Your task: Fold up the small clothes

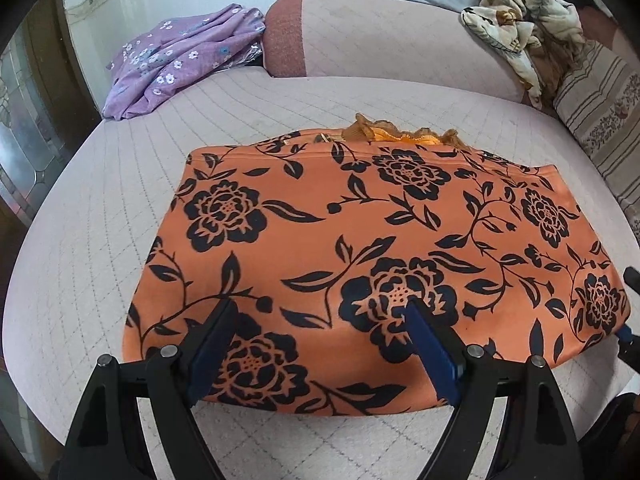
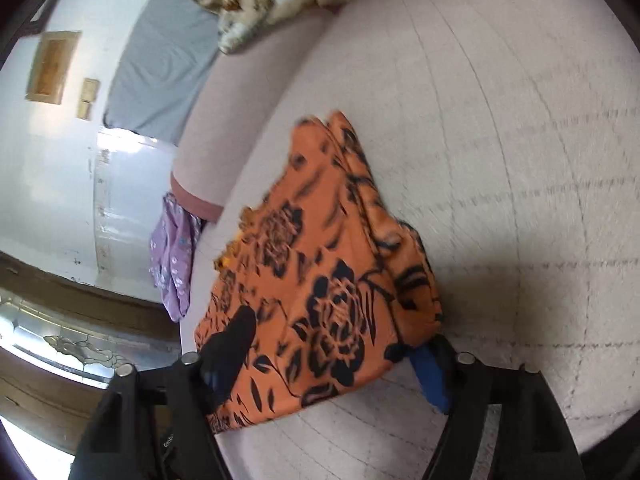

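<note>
An orange garment with black flowers [image 1: 360, 248] lies folded flat on the pale quilted bed [image 1: 100, 240]. A frilly orange edge [image 1: 384, 132] sticks out at its far side. My left gripper [image 1: 320, 312] is open and empty, its fingers hovering over the garment's near edge. In the right wrist view the same garment [image 2: 320, 280] fills the middle, blurred. My right gripper [image 2: 340, 332] is open with the garment's right corner lying between its fingers, one finger above the cloth and the blue pad [image 2: 428, 376] at its edge. It shows at the far right of the left wrist view [image 1: 628, 336].
A purple flowered cloth [image 1: 176, 60] lies at the bed's far left corner. A pink bolster [image 1: 380, 36] runs along the back. A crumpled cream printed cloth [image 1: 516, 32] and a striped pillow [image 1: 600, 112] sit at the far right. A glass door [image 1: 24, 152] stands left.
</note>
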{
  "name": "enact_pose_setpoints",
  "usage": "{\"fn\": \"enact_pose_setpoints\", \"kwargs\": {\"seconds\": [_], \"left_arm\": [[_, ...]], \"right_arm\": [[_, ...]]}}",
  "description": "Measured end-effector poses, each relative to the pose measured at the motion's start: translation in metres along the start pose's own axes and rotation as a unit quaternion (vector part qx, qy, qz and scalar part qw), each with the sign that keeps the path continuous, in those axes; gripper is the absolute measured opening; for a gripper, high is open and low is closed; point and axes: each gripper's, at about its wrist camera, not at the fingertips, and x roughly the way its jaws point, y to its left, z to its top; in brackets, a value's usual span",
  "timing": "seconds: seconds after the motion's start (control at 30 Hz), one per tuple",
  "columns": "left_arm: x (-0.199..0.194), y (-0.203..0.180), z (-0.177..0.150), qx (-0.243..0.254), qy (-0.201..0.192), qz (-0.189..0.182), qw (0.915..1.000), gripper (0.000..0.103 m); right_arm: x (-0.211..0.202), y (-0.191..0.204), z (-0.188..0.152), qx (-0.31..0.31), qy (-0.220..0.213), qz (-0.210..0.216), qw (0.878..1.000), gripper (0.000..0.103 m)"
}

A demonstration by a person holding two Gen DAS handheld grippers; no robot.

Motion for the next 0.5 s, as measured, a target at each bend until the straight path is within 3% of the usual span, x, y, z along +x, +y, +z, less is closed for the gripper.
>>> {"fn": "enact_pose_setpoints", "kwargs": {"seconds": [0.13, 0.3, 0.4, 0.43, 0.5], "left_arm": [[0.004, -0.001, 0.004, -0.007, -0.001, -0.005, 1.0, 0.086], [0.013, -0.002, 0.008, -0.007, 0.005, -0.005, 0.9999, 0.086], [0.018, -0.001, 0.009, -0.01, 0.009, -0.004, 0.9999, 0.086], [0.02, 0.0, 0.01, -0.011, 0.01, -0.005, 0.9999, 0.086], [0.022, 0.0, 0.011, -0.012, 0.011, -0.005, 0.9999, 0.086]], "right_arm": [[0.015, 0.003, 0.008, 0.002, 0.017, 0.006, 1.0, 0.078], [0.025, 0.004, 0.013, 0.002, 0.008, -0.008, 1.0, 0.075], [0.028, 0.004, 0.017, -0.012, 0.005, -0.022, 1.0, 0.058], [0.03, 0.004, 0.018, -0.014, 0.009, -0.026, 1.0, 0.047], [0.033, 0.002, 0.02, -0.013, 0.013, -0.031, 0.999, 0.043]]}}
